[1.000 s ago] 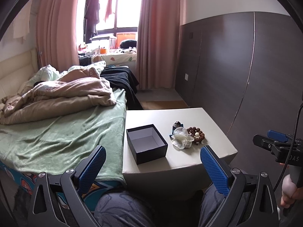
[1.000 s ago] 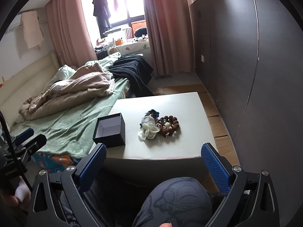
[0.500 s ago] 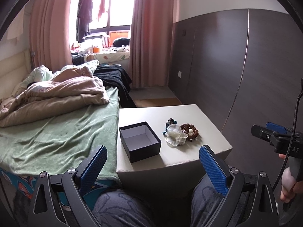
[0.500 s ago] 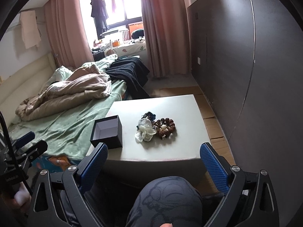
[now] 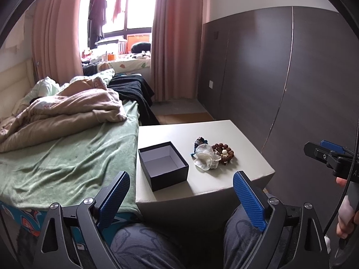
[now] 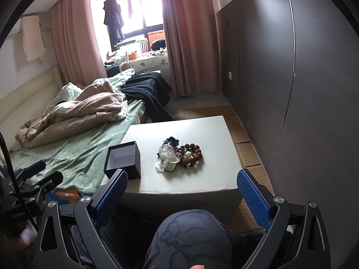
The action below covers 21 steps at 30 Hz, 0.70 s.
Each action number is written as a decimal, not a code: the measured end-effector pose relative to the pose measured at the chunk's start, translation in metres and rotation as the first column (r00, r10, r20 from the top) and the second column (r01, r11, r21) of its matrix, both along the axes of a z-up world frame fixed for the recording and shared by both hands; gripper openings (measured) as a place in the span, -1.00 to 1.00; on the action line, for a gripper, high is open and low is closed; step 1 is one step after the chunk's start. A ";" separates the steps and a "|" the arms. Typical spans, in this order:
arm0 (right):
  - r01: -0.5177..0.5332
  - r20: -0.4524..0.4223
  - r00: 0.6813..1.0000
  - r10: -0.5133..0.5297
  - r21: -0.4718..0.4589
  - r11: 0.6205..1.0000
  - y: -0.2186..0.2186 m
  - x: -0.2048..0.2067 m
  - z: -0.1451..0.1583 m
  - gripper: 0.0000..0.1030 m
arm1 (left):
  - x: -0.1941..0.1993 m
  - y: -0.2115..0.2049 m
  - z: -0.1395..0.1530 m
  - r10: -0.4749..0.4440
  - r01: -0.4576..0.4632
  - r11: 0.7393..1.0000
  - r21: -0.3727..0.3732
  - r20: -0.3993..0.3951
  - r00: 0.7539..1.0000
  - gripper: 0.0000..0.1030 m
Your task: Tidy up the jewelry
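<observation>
The left gripper (image 5: 180,198) hangs above the person's lap with its blue-padded fingers (image 5: 114,194) spread wide and nothing between them, short of the near edge of the low white table (image 5: 213,185). The right gripper (image 6: 181,198) is likewise spread wide and empty, held over a knee in grey patterned trousers (image 6: 190,235), also short of the table's near edge. In the left wrist view the right gripper shows at the right edge, off the table's right side, with a hand (image 5: 346,213) on its handle.

On the table, the open black box (image 5: 162,165) with a pale lining sits at the front left corner, empty as far as the view shows. To the right of the box, near the table's middle, the jewelry lies in a tight cluster: a brown beaded bracelet (image 5: 223,153) with one white bead (image 5: 224,151), a translucent white piece (image 5: 205,157) touching the bracelet's left side, and a dark blue beaded piece (image 5: 199,141) just behind the white one. None of the cluster touches the box.

Left of the table a bed with a green sheet (image 5: 67,157) carries a crumpled beige duvet (image 5: 67,109) and a black garment (image 5: 134,89). Right of the table stands a dark brown panelled wall (image 5: 280,78). Beyond the table are pink curtains (image 5: 177,44) framing a bright window (image 5: 136,11).
</observation>
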State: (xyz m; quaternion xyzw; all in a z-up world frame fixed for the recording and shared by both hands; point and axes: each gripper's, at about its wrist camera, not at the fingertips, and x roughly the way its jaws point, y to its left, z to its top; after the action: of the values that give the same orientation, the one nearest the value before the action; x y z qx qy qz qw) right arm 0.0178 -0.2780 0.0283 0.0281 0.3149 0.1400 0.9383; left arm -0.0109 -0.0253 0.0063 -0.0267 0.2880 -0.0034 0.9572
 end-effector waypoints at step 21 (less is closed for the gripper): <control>-0.023 0.022 1.000 0.022 0.059 0.998 -0.011 -0.001 0.001 0.91 | 0.011 0.005 -0.001 0.007 -0.007 0.999 -0.038 -0.003 1.000 0.82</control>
State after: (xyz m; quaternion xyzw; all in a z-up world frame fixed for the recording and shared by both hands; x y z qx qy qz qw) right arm 0.0171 -0.2895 0.0297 0.0508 0.3009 0.1600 0.9388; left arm 0.0002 -0.0199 0.0054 -0.0458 0.2890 -0.0057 0.9562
